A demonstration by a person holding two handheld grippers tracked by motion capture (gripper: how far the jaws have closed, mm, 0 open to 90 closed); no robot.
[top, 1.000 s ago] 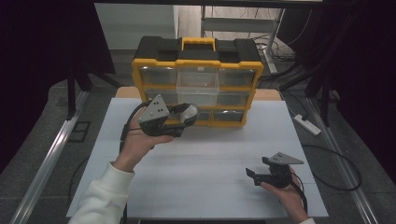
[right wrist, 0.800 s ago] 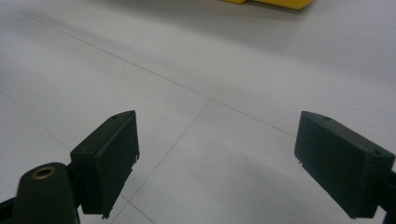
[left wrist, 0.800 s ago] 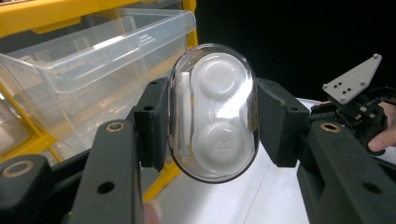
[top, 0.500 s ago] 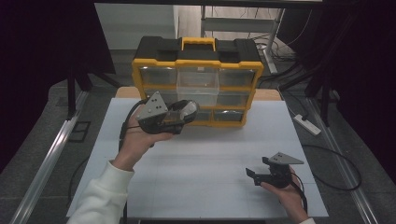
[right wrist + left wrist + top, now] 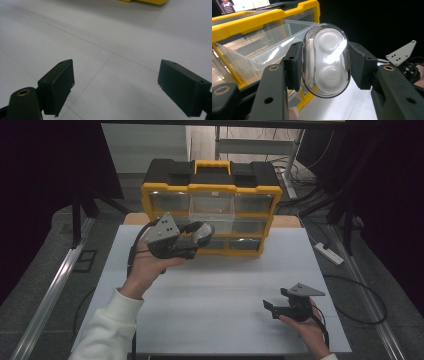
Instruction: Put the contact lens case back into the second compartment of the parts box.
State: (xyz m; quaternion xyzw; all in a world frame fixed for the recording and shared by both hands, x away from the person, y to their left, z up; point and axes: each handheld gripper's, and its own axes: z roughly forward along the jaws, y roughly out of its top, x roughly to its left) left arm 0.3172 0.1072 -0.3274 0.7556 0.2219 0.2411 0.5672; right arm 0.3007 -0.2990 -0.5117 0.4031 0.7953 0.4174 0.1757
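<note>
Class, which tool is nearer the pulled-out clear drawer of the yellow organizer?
Left. The left tool, gripping a clear case, hangs just beside the drawer; the right tool sits at the table's near edge.

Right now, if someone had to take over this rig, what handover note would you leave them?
Left gripper: shut on the clear contact lens case, raised in front of the yellow organizer.
Right gripper: open, empty, low over the white table at the near right.
Things: the organizer's clear middle drawer is pulled out.
Done: case picked up and brought to the drawer.
Left: probably drop the case into the drawer, release, then push the drawer shut.
</note>
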